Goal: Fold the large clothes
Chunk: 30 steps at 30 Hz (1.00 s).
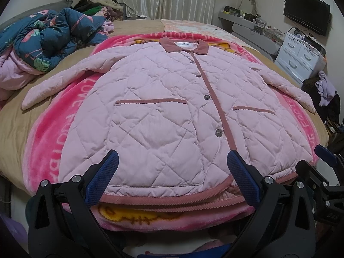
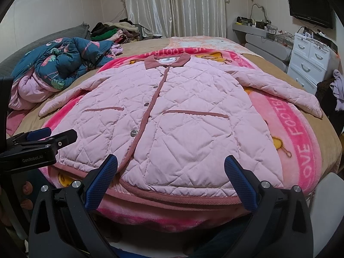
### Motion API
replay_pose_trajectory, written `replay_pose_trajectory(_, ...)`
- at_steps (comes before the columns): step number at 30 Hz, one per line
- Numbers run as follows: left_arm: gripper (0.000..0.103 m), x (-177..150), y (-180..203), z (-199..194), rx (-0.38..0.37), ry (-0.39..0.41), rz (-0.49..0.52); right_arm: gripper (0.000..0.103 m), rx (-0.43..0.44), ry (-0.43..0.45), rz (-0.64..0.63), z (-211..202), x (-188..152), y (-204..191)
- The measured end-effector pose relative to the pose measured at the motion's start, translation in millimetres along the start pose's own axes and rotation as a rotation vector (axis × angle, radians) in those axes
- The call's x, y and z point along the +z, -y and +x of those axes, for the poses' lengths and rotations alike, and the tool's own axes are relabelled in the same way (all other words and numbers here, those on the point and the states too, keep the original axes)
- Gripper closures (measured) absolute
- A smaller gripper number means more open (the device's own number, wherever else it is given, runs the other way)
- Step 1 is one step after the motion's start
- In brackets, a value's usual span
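Two grippers poised at the hem of a pale pink quilted jacket (image 1: 163, 111)

Both sets of fingers are spread wide, empty; the hem is met first, the long axis running toward frame top, left gripper (image 1: 172, 169) and right gripper (image 2: 171, 172) equally near.

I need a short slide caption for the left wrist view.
Open left gripper poised at the hem of a pink quilted jacket spread flat on a bed.

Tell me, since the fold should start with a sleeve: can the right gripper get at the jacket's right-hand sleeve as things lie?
Probably yes. The right gripper is open at the hem of the jacket, and the sleeve lies spread on the blanket with nothing on it or in between.
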<state>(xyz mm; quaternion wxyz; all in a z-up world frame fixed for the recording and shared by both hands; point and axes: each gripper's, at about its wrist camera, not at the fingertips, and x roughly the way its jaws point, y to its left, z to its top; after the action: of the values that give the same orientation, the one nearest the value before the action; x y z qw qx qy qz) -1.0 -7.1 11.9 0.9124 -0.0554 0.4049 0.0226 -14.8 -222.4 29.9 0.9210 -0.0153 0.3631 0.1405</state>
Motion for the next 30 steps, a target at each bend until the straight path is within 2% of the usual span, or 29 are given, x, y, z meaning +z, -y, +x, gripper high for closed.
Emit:
replay_pose_trajectory(11, 0.008, 26.1, 3.9, 3.0, 0.013, 0.011, -0.017, 0.004, -0.001, -0.012, -0.002, 10.3, 14.5, -1.4)
replay_pose_trajectory(30, 0.008, 75.8, -7.9, 27.3, 0.041, 0.023, -0.058, 0.004, 0.03, -0.007, 0.026, 39.4, 76.7, 17.3)
